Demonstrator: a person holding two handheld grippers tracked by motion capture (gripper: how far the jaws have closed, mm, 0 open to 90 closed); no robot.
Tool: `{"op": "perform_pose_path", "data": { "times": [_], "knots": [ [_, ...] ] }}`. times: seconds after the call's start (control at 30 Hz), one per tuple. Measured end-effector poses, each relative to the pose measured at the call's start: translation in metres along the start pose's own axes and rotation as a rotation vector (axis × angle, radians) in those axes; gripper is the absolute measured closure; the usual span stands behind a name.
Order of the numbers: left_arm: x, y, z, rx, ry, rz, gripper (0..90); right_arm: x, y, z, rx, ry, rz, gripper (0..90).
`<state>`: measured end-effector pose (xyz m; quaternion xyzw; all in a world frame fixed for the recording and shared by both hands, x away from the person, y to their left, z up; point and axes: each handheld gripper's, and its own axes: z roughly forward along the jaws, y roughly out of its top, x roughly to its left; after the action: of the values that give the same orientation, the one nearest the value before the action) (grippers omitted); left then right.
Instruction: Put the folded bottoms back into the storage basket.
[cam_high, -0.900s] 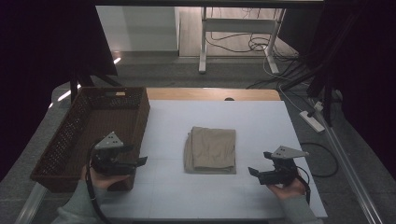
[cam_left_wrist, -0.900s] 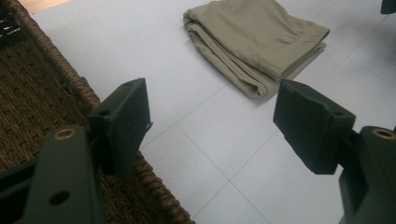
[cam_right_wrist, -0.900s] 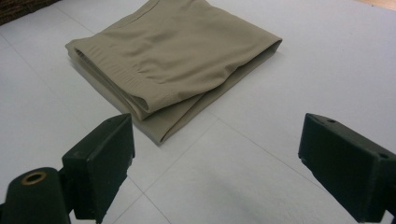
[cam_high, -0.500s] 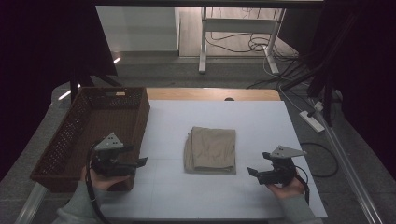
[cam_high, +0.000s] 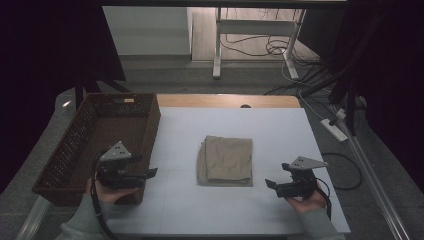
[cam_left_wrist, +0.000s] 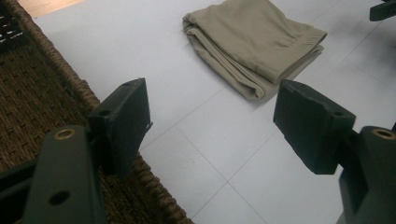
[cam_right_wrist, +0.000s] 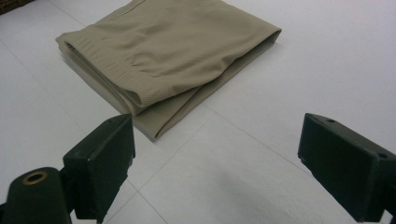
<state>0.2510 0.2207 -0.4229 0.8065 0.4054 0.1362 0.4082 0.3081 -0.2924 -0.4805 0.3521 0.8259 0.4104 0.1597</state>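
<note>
A folded khaki cloth (cam_high: 226, 161) lies flat in the middle of the white table (cam_high: 270, 130). My left gripper (cam_high: 150, 173) is held at the near left, over the front right corner of the brown woven basket (cam_high: 152, 120), and points right toward the cloth. Its jaws stand wide apart with nothing between them (cam_left_wrist: 212, 107), and the cloth (cam_left_wrist: 254, 44) lies ahead of them. My right gripper (cam_high: 270, 183) is at the near right and points left, open and empty (cam_right_wrist: 217, 140), with the cloth's near corner (cam_right_wrist: 163, 51) just beyond its jaws.
The basket's rim (cam_left_wrist: 70, 79) runs along the table's left side. A strip of bare wood (cam_high: 225, 100) edges the far side of the table. A power strip (cam_high: 334, 129) and cables lie on the floor to the right. Metal desk legs (cam_high: 216, 47) stand behind.
</note>
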Motion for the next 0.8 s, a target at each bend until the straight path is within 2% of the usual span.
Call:
{"op": "perform_pose_path", "data": {
  "times": [0.37,0.8],
  "knots": [
    [-0.006,0.006,0.004,-0.002,-0.01,0.012,26.2,-0.001,-0.001,0.001,0.003,-0.001,0.002,11.2],
    [-0.015,0.022,0.015,-0.008,-0.035,0.042,26.2,0.001,-0.001,0.001,0.001,0.002,-0.001,11.5]
  ]
}}
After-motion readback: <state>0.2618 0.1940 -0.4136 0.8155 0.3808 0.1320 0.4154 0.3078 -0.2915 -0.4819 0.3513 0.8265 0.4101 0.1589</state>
